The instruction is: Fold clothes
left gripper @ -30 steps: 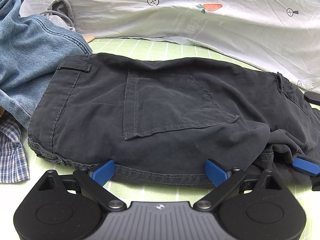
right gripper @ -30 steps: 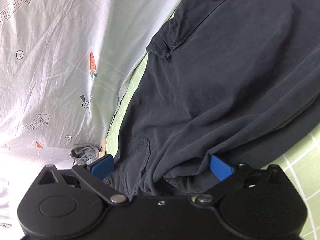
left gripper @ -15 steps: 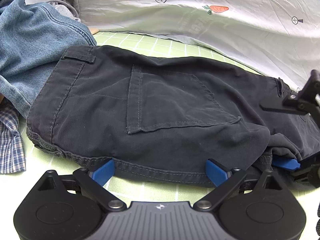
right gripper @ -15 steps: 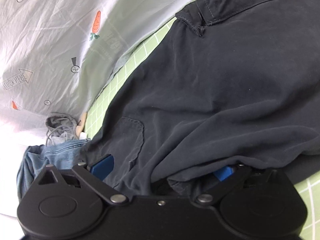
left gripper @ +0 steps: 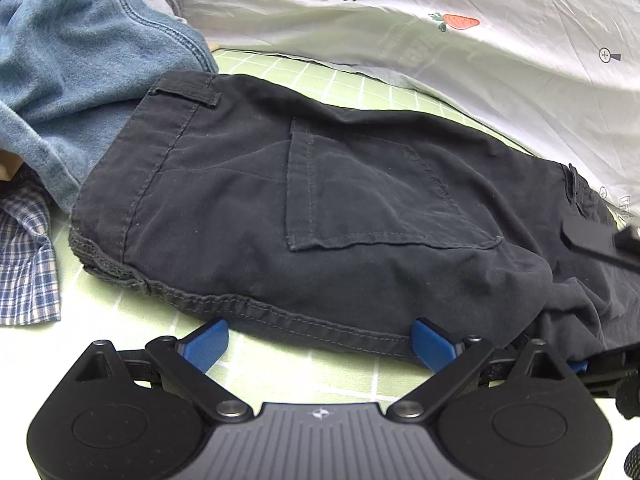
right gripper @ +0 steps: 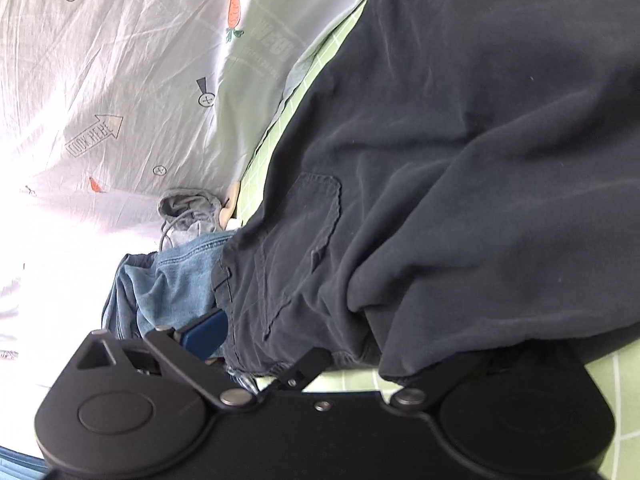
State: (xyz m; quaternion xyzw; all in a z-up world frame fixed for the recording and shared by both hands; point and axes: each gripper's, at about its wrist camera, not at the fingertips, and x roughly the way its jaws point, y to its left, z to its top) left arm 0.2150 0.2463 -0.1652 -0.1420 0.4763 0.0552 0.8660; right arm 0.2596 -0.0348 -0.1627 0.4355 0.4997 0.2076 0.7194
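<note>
Left gripper (left gripper: 320, 340): jaws spread wide, 2 blue pads (left gripper: 206, 343) set at the near hem of the waist, nothing pinched between them.

Right gripper (right gripper: 304, 340): 1 blue pad (right gripper: 204, 334) shows at the left; the other is buried under a dark fold, so how far it is open, and whether it has cloth, cannot be told.

Item, black trousers (left gripper: 320, 208): lying flat on the green checked mat (left gripper: 280, 364), back pocket (left gripper: 372, 196) up, waistband with belt loop toward the denim, legs running off to the right where a fold bunches up. Judged a heavy cotton twill: soft, limp, fairly weighty, not slippery, not fragile. It should drape and drag when lifted. Best holds, by judgement: the stitched waistband edge and the doubled seam at the fold, where the cloth is thickest.

Adjacent stock: blue jeans (left gripper: 80, 72) heaped touching the waistband; plaid shirt (left gripper: 24, 264) at the left edge; grey drawstring garment (right gripper: 188, 208) beyond the jeans; pale printed sheet (left gripper: 440, 40) with carrots and arrows along the far side.

Containers: 0 visible; all items lie loose on the mat.
</note>
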